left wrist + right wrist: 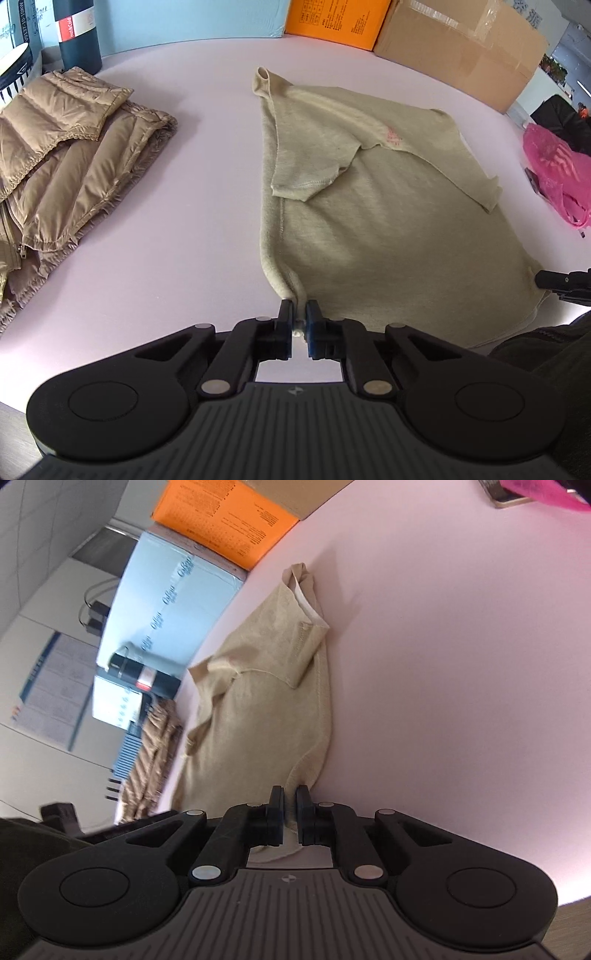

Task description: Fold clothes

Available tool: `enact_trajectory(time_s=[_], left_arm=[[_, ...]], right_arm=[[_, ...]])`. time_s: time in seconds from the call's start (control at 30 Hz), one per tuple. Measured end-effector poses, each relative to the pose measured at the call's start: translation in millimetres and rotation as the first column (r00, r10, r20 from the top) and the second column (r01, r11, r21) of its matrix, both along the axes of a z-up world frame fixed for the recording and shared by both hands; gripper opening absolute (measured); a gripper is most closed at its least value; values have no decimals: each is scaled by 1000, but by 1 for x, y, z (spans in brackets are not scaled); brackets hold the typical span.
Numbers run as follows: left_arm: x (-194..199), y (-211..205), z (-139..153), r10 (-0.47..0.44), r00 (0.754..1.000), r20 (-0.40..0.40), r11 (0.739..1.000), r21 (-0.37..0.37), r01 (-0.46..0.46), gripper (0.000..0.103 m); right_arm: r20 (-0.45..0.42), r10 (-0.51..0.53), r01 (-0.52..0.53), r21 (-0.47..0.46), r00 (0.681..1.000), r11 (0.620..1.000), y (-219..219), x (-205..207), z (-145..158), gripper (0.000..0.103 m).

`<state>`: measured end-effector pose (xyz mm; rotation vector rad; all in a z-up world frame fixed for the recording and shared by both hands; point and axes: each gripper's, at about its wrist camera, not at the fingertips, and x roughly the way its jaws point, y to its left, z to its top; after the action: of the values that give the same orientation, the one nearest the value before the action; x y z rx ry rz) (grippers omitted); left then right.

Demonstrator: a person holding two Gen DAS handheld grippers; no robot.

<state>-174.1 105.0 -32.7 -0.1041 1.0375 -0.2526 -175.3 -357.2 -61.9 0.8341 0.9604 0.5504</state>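
Pinching the near hem corners of the soft, limp beige knit T-shirt (369,206) lying beside the folded tan quilted jacket (66,155), the left gripper (300,314) and right gripper (290,801) suit its light, floppy cloth.

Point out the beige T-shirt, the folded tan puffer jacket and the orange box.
beige T-shirt (388,229), left wrist view, middle of its body.
folded tan puffer jacket (74,155), left wrist view, quilted top.
orange box (336,18), left wrist view, printed front.
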Motion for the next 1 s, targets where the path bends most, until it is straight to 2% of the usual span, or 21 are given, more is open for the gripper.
enact_trajectory(time_s=[0.17, 0.37, 0.53, 0.7, 0.8, 0.83, 0.87, 0.9, 0.93, 1.0], left_arm=[[1, 8, 11, 22, 999, 44, 998, -52, -20, 6], [24, 11, 29, 47, 993, 108, 993, -111, -35, 6], [42, 14, 44, 70, 985, 160, 986, -160, -44, 6], [106, 14, 57, 90, 970, 227, 982, -185, -48, 6], [157, 14, 54, 123, 961, 246, 983, -166, -84, 7], [176, 14, 46, 153, 964, 217, 982, -140, -125, 9], [194, 14, 39, 184, 965, 189, 980, -113, -165, 16], [209, 15, 32, 218, 962, 163, 975, -89, -205, 18], [216, 17, 27, 256, 956, 144, 966, -74, -247, 18], [221, 22, 21, 305, 944, 123, 952, -71, -298, 21]], right_arm=[[-1, -30, 30, 117, 1000, 993, -10, 8, -5, 7], [18, -47, 41, 245, 999, 969, -15, 27, -7, 7], [58, -73, 47, 365, 996, 930, -17, 57, -4, 7], [100, -119, 61, 458, 988, 887, -18, 108, 3, 7], [99, -168, 108, 442, 981, 890, -19, 146, 5, 7], [99, -187, 127, 431, 977, 893, -19, 145, 4, 9], [99, -207, 147, 420, 973, 895, -20, 143, 3, 11], [99, -226, 167, 409, 969, 897, -20, 141, 2, 19], [100, -245, 187, 398, 964, 898, -20, 139, 0, 31], [102, -283, 227, 375, 954, 899, -21, 136, -2, 43]])
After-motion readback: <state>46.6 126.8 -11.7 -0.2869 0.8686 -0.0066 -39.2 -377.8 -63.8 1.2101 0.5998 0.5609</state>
